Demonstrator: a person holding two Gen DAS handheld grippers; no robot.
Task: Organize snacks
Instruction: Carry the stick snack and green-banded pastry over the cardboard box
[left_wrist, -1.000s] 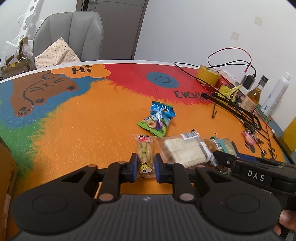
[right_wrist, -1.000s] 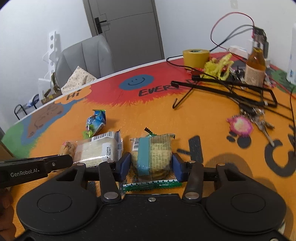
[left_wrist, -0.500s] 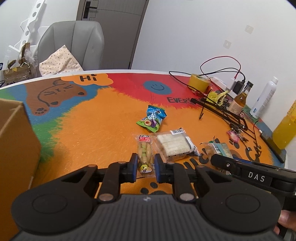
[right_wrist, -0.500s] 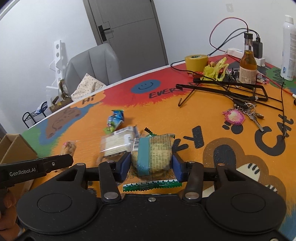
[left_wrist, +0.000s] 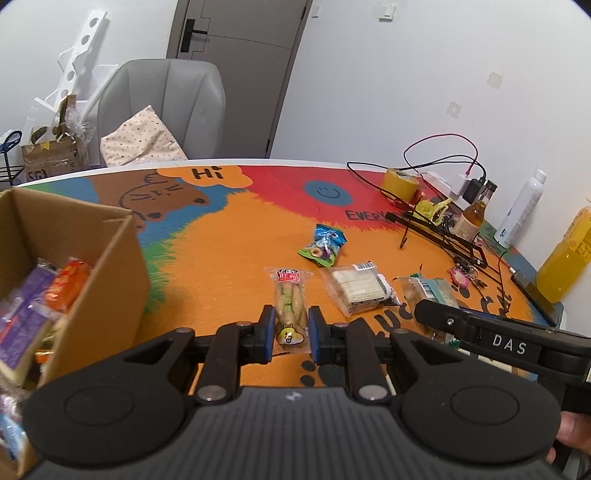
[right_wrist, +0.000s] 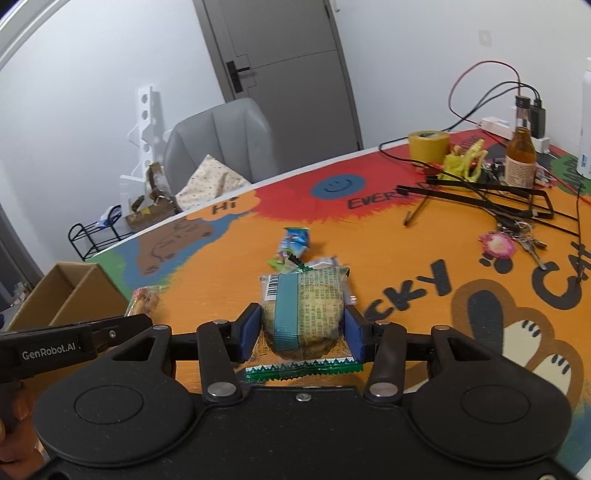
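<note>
The left gripper is clamped on a long snack stick pack; the right gripper grips a biscuit pack. The cardboard box, at the frame's left, lies nearer the left gripper.

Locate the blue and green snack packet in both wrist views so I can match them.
Left wrist: blue and green snack packet lies mid-table, right of centre.
Right wrist: it lies centre, beyond the held cake.
Shared landmark: blue smiley face printed beyond it.
</note>
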